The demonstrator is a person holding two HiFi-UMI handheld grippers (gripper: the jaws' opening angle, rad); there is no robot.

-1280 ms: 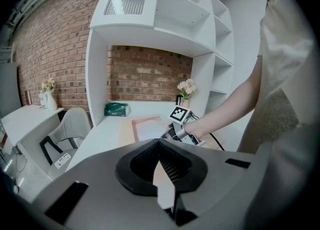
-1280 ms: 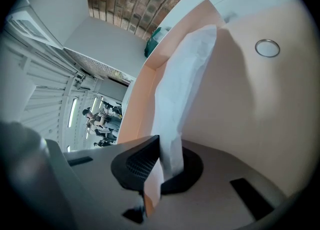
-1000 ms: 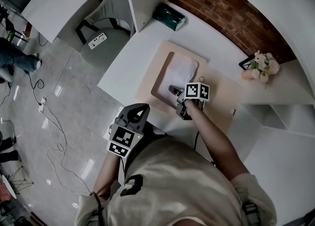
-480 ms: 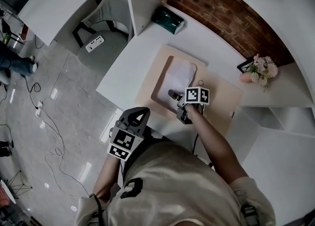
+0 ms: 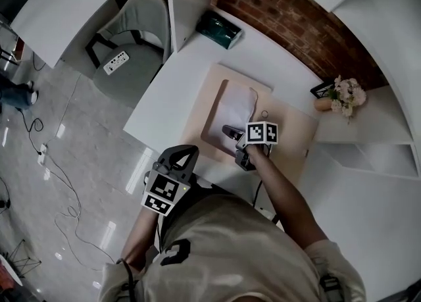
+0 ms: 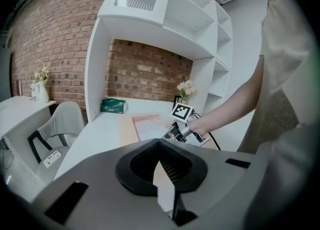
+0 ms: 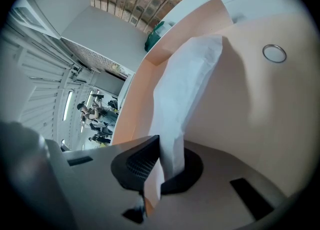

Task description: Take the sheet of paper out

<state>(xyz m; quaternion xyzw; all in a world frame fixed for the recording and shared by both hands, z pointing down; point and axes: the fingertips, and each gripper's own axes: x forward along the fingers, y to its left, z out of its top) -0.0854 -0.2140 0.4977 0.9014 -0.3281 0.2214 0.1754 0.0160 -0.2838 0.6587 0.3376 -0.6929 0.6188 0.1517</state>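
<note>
Head view shows a person seen from above at a white surface set against a brick wall, with a hand-held gripper in each hand. The right hand-held gripper reaches out over a pale mat on the surface, and its jaws are clamped together on the near edge of the sheet of paper. The right gripper view shows the white sheet pinched between the dark pads and rising from them in a bowed curve, so that its near part is lifted while its far end lies over the tan folder that rests on the mat. A small metal ring lies on the mat just to the right of the sheet, apart from it. The left hand-held gripper is held close to the person's body at the near edge of the surface, well apart from the paper; in the left gripper view its jaw tips meet with nothing between them, and it looks across the surface toward the right hand. A dark green box sits at the back of the surface near the wall, and a small bunch of flowers stands to the right beside the white shelving. A grey chair stands on the floor at the left with a white power strip on its seat.
</note>
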